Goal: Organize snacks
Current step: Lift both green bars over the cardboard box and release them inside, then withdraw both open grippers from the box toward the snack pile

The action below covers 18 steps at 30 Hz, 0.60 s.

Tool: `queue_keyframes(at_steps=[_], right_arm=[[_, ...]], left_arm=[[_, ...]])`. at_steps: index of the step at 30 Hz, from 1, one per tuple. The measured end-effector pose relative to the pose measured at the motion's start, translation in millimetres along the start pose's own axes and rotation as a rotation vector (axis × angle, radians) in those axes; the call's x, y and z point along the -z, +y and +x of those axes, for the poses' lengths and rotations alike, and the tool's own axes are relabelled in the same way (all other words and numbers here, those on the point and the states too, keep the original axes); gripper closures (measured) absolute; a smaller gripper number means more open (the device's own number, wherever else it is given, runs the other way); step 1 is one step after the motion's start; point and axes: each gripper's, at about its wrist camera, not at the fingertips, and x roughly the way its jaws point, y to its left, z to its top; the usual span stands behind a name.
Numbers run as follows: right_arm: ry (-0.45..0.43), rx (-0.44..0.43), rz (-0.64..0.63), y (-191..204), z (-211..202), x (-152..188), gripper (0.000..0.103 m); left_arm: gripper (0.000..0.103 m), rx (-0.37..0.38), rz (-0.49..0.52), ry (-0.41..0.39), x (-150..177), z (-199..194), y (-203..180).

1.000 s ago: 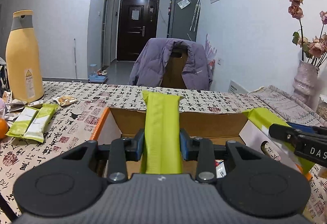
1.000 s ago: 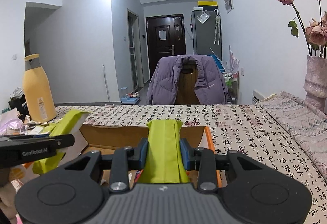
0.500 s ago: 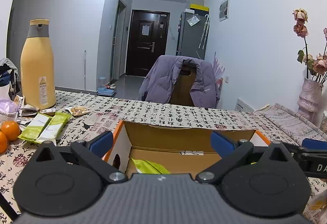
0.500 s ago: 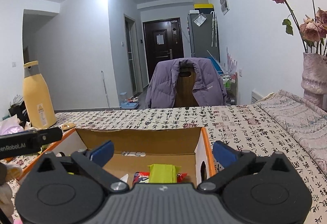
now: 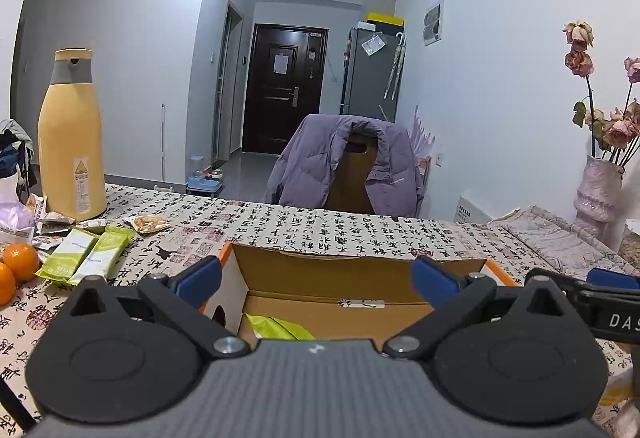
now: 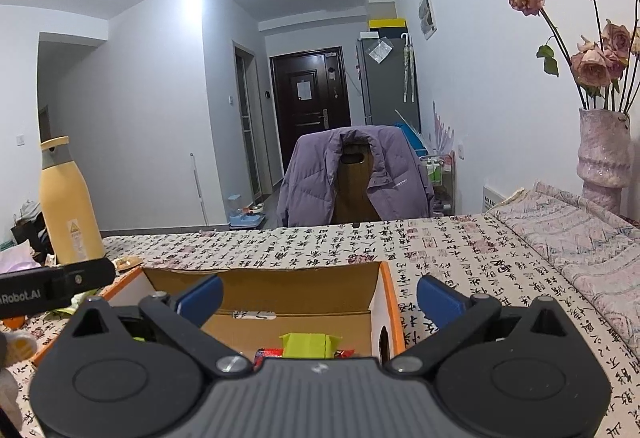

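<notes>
Far left of the left gripper [image 5: 316, 278], well apart on the patterned tablecloth [image 5: 304, 226]: two green snack bars [image 5: 86, 258] side by side, touching, long axes running away from the viewer and leaning slightly right, parallel to the claw's own pointing line. Beside them, further left: two oranges [image 5: 16, 266], small loose wrappers, a tall yellow bottle [image 5: 72, 142] upright behind.

Left gripper: released, blue pads spread wide, having just been opening, nothing between them. Directly ahead and below: open cardboard box [image 5: 360, 270], a green packet [image 5: 276, 328] lying inside, near the left wall.

Right gripper [image 6: 320, 298]: also released, jaws having just been opening, empty. Below it, inside the same box [image 6: 264, 280]: another green packet [image 6: 310, 344] flat on red-wrapped snacks [image 6: 266, 353].

Judged next: fetching the two bars. Left hand nearer by far; right hand on the box's opposite side. Likely needed: a swing leftward, little wrist roll, pads closing across a bar's narrow width.
</notes>
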Motion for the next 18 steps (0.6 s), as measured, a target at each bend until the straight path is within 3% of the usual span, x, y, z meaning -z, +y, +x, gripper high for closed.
queue_keyframes(at_steps=[18], right_arm=[[-0.031, -0.004, -0.034, 15.0, -64.2, -0.8, 0.0]], left_arm=[[0.0, 0.001, 0.024, -0.015, 4.8, -61.7, 5.7]])
